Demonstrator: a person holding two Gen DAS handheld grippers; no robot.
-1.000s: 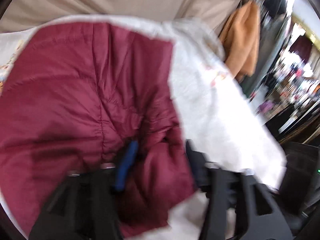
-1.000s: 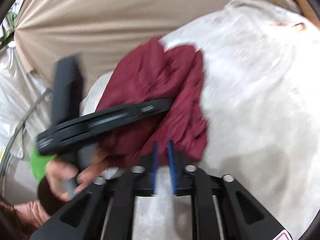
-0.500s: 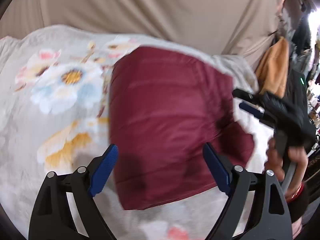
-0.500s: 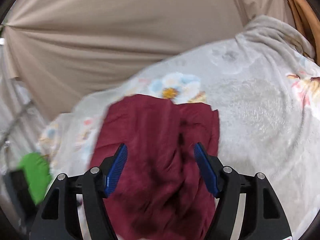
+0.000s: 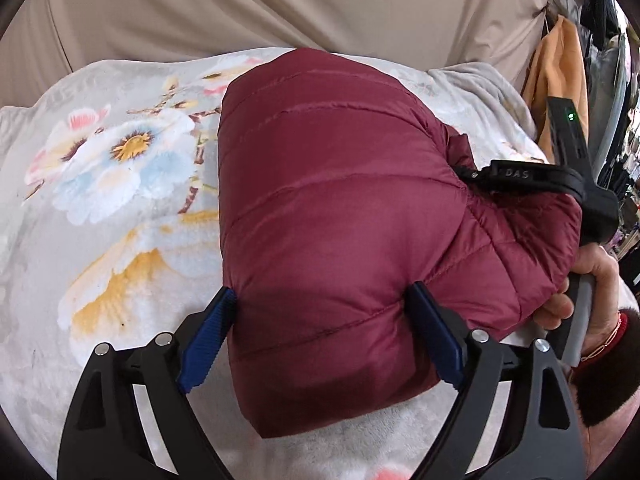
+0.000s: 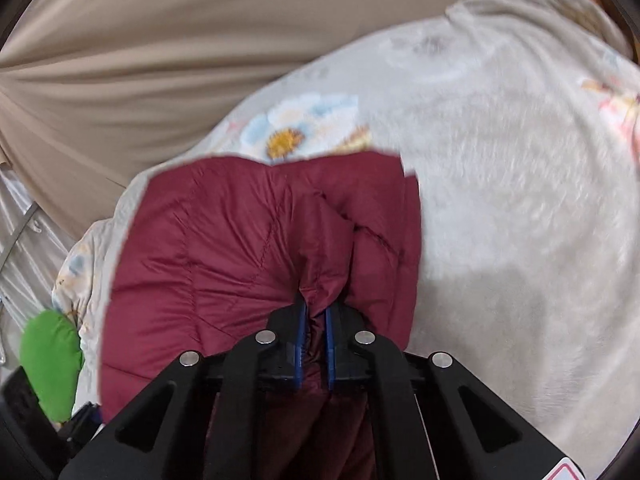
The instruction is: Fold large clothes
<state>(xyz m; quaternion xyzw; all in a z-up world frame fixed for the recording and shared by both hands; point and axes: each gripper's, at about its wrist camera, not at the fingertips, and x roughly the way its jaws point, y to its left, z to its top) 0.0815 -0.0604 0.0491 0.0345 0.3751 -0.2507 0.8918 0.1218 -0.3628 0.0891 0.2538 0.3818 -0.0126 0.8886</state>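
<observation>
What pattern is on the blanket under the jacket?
Pale blanket with large white, blue and orange flowers; clearest in the left wrist view.

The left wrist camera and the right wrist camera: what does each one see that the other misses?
Only the left wrist view shows the open left gripper straddling the jacket's near end, the person's hand and an orange garment hanging behind. Only the right wrist view shows the pinched fold between the right gripper's pads and a green object at the left edge. Both share the maroon puffer jacket, the floral blanket, the beige curtain and the right gripper, just closed on the jacket.
</observation>
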